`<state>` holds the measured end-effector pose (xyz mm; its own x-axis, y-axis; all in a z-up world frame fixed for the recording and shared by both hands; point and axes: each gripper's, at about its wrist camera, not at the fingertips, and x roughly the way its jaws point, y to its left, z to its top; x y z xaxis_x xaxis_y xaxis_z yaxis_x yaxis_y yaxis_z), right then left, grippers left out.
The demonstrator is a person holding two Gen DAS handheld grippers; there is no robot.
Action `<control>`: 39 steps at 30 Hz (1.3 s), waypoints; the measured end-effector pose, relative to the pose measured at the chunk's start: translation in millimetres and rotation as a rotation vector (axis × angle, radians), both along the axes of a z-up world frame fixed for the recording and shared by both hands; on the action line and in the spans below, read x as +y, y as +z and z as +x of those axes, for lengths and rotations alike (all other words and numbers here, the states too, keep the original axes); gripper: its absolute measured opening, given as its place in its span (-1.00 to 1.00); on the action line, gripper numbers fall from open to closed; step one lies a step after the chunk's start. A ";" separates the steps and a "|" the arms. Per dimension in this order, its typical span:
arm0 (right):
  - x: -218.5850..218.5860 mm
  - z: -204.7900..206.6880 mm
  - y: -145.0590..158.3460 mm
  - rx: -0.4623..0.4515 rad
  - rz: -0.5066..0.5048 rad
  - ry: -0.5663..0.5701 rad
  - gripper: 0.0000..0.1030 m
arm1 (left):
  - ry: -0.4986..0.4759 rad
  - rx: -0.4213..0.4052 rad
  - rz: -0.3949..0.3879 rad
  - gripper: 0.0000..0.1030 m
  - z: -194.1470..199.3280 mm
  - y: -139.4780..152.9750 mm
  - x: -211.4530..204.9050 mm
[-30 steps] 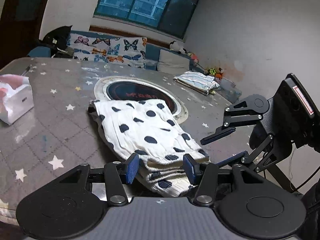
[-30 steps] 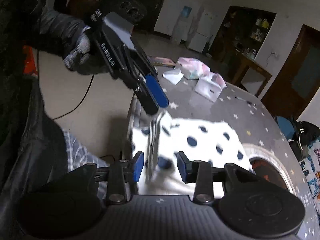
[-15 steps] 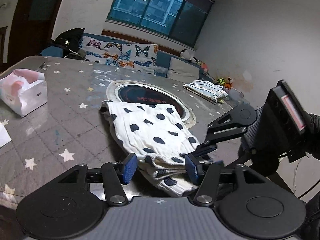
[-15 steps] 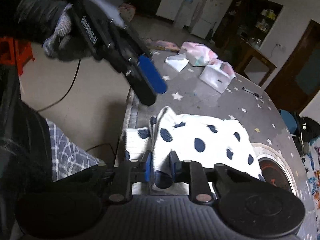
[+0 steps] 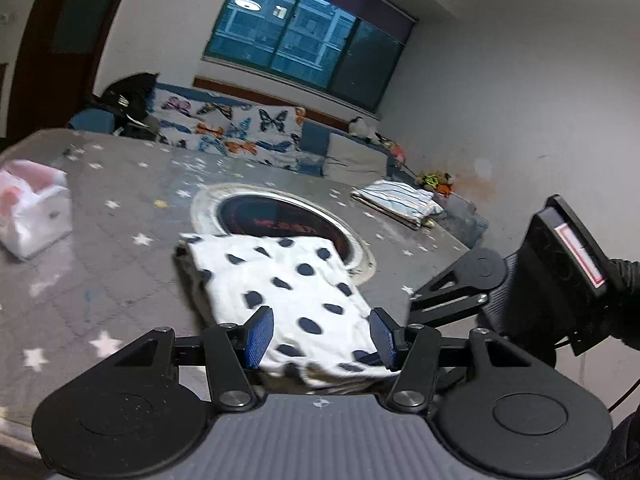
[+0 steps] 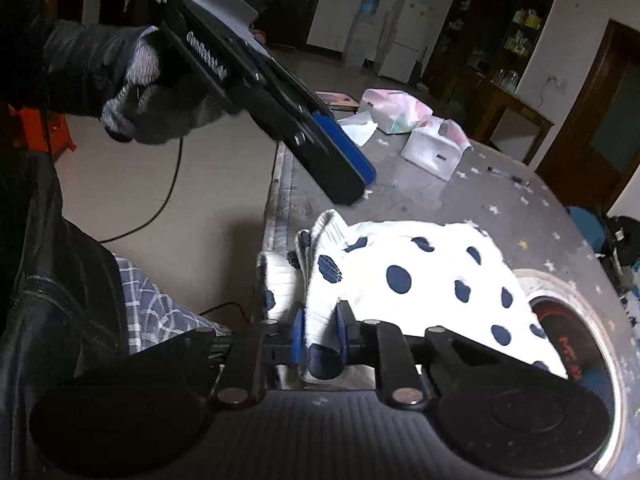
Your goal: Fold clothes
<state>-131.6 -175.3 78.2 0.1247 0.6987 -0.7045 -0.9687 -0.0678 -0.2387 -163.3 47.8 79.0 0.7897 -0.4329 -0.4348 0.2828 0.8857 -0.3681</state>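
A white garment with dark blue polka dots point(image 5: 280, 280) lies folded on the grey star-patterned table point(image 5: 120, 208), its near end at the table's edge. My right gripper point(image 6: 320, 334) is shut on a bunched fold at that near end of the garment point(image 6: 420, 272). In the left wrist view it comes in from the right as the right gripper point(image 5: 404, 322), tips hidden behind my left finger. My left gripper point(image 5: 321, 336) stands open just above the garment's near end, its pads touching nothing. The right wrist view shows the left gripper point(image 6: 356, 180) hovering clear above the cloth, held by a gloved hand point(image 6: 132, 88).
A round inset hotplate point(image 5: 280, 220) sits mid-table, partly under the garment. A white tissue box point(image 5: 34, 208) stands at the left. Folded striped clothes point(image 5: 400, 200) lie at the far right. The table's edge point(image 6: 276, 208) drops to the floor beside a checked trouser leg point(image 6: 152, 304).
My right gripper has closed on the near fold of the garment, where its jaws stood apart a second ago. The left gripper stays open and has tilted up slightly.
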 end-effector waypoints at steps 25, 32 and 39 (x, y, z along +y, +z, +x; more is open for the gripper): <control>-5.2 -1.0 5.0 -0.167 -0.024 0.013 -0.63 | 0.014 0.052 -0.011 0.03 12.5 -18.2 -11.9; -5.1 1.4 -8.6 -0.205 -0.050 0.017 -0.61 | 0.008 0.068 0.011 0.03 11.4 -19.2 -10.9; -16.1 17.4 14.2 -0.015 -0.017 -0.014 -0.32 | 0.029 -0.004 0.019 0.04 3.5 5.2 -5.2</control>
